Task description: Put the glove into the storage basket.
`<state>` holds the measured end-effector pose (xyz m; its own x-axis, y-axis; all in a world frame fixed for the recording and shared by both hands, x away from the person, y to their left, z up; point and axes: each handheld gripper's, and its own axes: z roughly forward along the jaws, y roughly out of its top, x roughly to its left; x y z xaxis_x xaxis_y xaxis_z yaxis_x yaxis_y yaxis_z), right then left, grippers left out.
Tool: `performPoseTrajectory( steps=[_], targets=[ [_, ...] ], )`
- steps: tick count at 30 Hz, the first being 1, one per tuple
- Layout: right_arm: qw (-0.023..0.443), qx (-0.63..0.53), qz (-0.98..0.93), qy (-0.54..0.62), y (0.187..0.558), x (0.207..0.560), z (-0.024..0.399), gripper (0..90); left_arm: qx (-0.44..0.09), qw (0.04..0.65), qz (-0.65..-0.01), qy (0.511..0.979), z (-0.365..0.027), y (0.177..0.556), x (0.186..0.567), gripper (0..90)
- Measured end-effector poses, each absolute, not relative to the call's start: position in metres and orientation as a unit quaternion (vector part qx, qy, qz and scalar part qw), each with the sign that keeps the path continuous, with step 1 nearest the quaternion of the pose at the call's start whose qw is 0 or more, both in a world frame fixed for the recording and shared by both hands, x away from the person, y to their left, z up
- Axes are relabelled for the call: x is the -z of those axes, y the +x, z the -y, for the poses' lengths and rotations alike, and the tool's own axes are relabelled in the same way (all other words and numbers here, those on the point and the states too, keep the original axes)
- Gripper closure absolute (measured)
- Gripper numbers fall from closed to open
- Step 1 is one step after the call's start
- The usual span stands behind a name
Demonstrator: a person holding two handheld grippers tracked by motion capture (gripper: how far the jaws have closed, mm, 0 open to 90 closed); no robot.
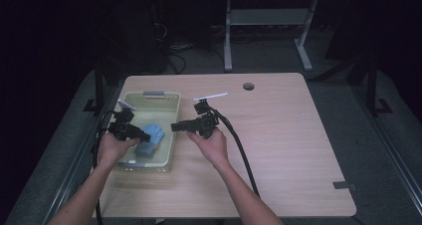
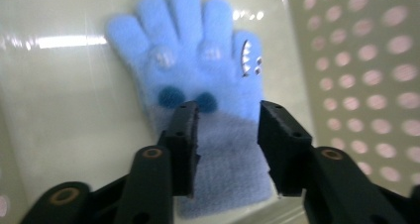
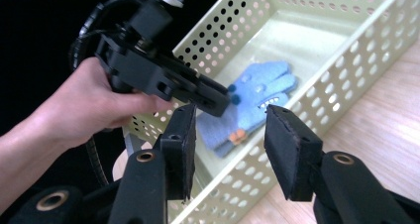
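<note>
The left tool (image 2: 225, 117) hangs over the blue glove (image 2: 198, 85) lying flat in the basket (image 1: 171, 105), jaws apart astride its cuff, not pinching. Judged: pickup just starting; next, lower and close on the cuff. The right tool (image 3: 230, 135) waits outside, jaws apart and empty (a grey thing (image 1: 144, 149) lies beside the glove). The basket wall crowds the approach.

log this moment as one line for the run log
left gripper: jaws open over blue glove | glove: flat in basket | right gripper: open, empty, beside basket
</note>
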<state>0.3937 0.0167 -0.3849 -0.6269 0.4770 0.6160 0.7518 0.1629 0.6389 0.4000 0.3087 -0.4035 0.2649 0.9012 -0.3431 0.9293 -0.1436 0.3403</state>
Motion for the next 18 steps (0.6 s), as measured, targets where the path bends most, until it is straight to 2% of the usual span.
performPoseTrajectory(
  steps=[6,18],
  targets=[
    [0.134,0.503,0.744,-0.419,0.393,0.384,-0.008,54.0,0.024,0.301,-0.596,0.744,-0.311,0.393,0.393,50.2],
    [0.126,0.506,0.738,-0.428,0.396,0.382,0.014,51.1,0.039,0.361,-0.572,0.736,-0.302,0.387,0.383,45.2]
  ],
)
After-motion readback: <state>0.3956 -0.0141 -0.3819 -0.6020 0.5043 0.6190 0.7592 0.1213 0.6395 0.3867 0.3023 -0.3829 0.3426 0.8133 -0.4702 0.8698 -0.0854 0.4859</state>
